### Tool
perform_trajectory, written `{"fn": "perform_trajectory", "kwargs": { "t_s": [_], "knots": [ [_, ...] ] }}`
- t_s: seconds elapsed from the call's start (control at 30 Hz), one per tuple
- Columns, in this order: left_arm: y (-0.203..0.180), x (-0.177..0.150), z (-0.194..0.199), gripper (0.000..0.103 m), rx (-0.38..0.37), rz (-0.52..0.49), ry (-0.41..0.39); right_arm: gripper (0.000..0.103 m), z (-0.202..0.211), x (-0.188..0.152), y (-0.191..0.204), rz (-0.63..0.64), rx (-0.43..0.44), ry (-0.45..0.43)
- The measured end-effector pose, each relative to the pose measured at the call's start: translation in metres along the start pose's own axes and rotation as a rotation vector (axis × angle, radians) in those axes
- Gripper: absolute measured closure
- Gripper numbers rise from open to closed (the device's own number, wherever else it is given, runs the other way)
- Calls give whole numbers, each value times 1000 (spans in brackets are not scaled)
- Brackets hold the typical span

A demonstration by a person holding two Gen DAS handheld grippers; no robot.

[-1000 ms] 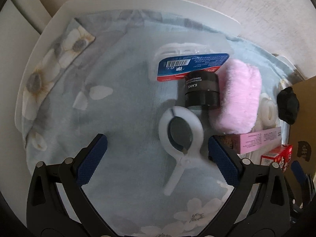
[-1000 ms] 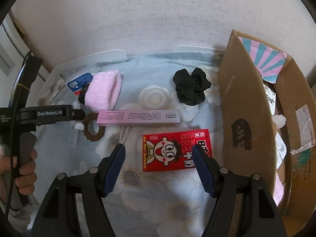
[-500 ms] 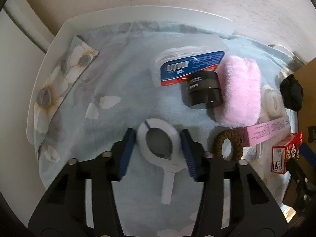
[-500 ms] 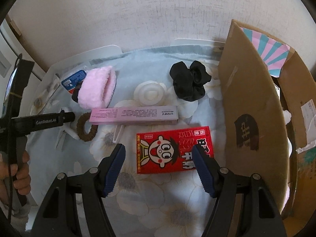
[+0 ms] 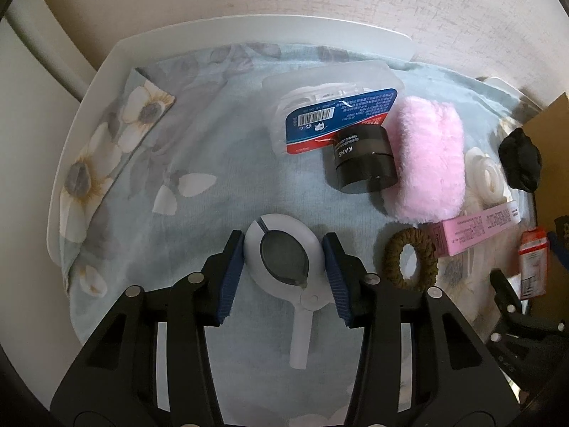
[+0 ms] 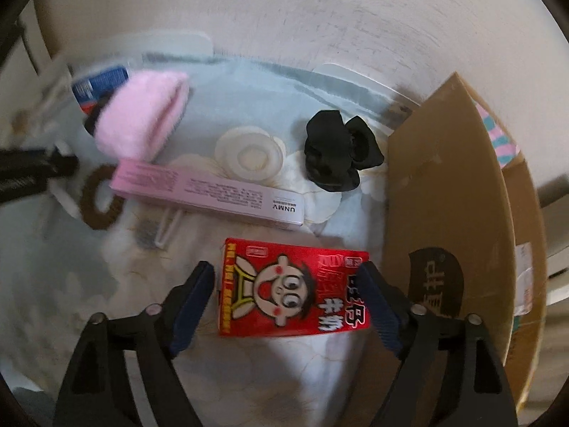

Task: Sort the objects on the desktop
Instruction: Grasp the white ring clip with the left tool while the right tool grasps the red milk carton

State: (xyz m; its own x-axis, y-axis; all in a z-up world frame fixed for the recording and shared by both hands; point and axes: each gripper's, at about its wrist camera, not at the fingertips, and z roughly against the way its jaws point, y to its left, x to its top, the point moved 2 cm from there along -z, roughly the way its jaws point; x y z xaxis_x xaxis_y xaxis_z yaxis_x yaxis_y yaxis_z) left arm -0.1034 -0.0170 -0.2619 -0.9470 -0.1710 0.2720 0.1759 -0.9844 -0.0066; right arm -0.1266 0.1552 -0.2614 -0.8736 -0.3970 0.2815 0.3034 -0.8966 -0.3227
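My left gripper (image 5: pixel 283 254) is shut on the round head of a white plastic clip (image 5: pixel 284 252), which lies on the flowered blue cloth (image 5: pixel 213 142). My right gripper (image 6: pixel 288 281) is open with its fingers on either side of a red snack box (image 6: pixel 291 291) on the cloth. A pink fluffy pad (image 5: pixel 430 163), a black jar (image 5: pixel 366 160), a blue-labelled blister pack (image 5: pixel 334 114), a brown hair tie (image 5: pixel 410 258), a pink slim box (image 6: pixel 209 192), a white round lid (image 6: pixel 249 153) and a black scrunchie (image 6: pixel 338 149) lie around.
An open cardboard box (image 6: pixel 448 220) stands at the right edge of the cloth. The white tray rim (image 5: pixel 249 28) borders the cloth at the back and left, with the wall just behind it.
My left gripper has closed from wide open onto the white clip's head. My right gripper has moved down and forward over the red snack box, still open.
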Motion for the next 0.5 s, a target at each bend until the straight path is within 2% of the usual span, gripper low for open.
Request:
{"fn": "perform_trajectory", "kwargs": {
  "t_s": [0.03, 0.07, 0.3, 0.5],
  "knots": [
    [1, -2, 1, 62, -6, 0, 0, 14, -1, 0, 4, 25, -42, -14],
    [2, -5, 3, 62, -15, 4, 1, 14, -1, 0, 5, 33, -43, -23],
    [16, -21, 12, 62, -46, 23, -7, 13, 0, -2, 4, -24, -16, 0],
    [17, -29, 23, 62, -59, 17, -24, 13, 10, -14, 20, -21, -16, -30]
  ]
}}
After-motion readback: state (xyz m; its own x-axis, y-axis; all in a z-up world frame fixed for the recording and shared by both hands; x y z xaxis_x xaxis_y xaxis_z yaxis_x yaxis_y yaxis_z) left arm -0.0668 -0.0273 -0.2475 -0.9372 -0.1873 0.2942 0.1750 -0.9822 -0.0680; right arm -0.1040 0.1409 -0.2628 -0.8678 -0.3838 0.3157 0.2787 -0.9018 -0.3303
